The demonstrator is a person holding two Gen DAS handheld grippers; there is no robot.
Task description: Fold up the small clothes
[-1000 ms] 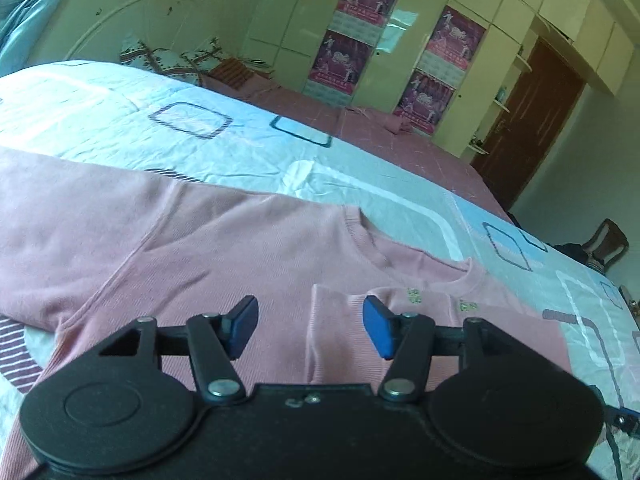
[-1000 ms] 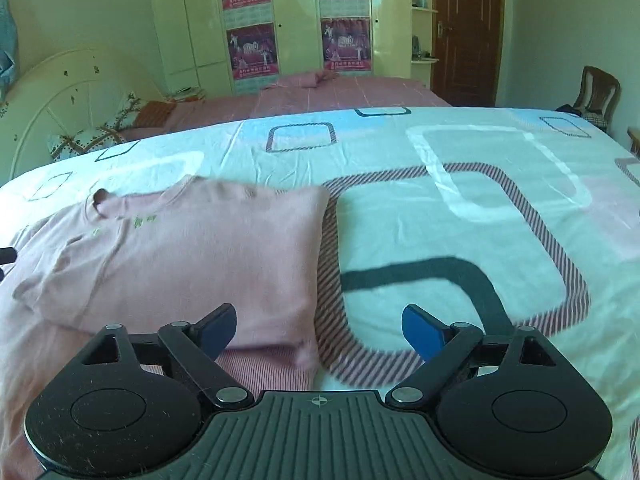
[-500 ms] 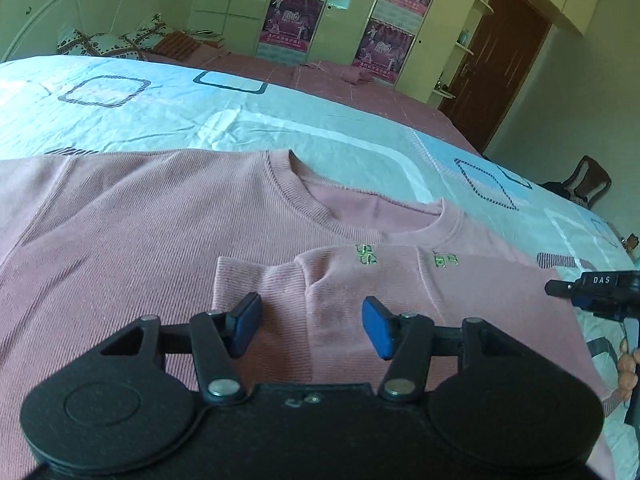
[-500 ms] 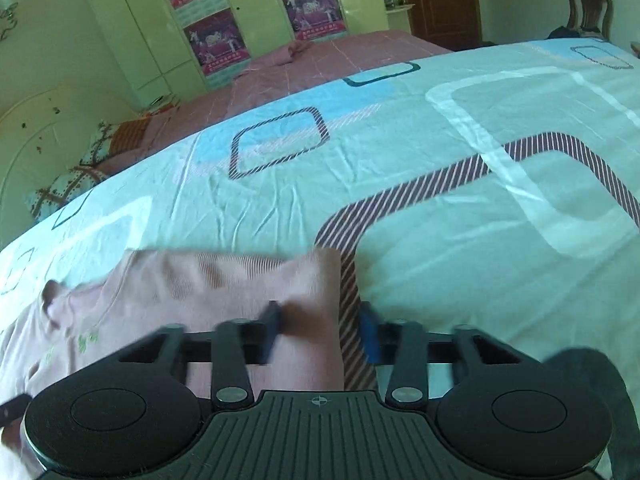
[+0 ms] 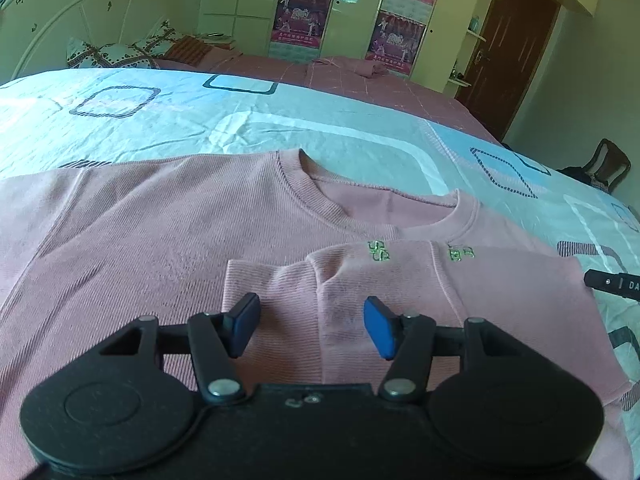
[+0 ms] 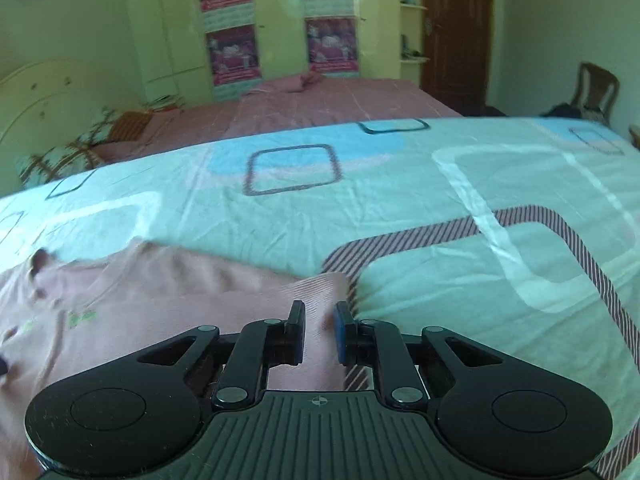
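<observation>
Pink sweater (sleeve folded in): right gripper pinches its edge; left gripper gapes empty.

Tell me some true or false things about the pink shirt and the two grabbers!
1. The right gripper pinches the shirt. True.
2. The left gripper is shut. False: its jaws stand wide apart above the shirt.
3. The shirt lies on the sheet. True.
4. The shirt is blue. False: it is pink.
5. The door is white. False: it is dark brown.
</observation>
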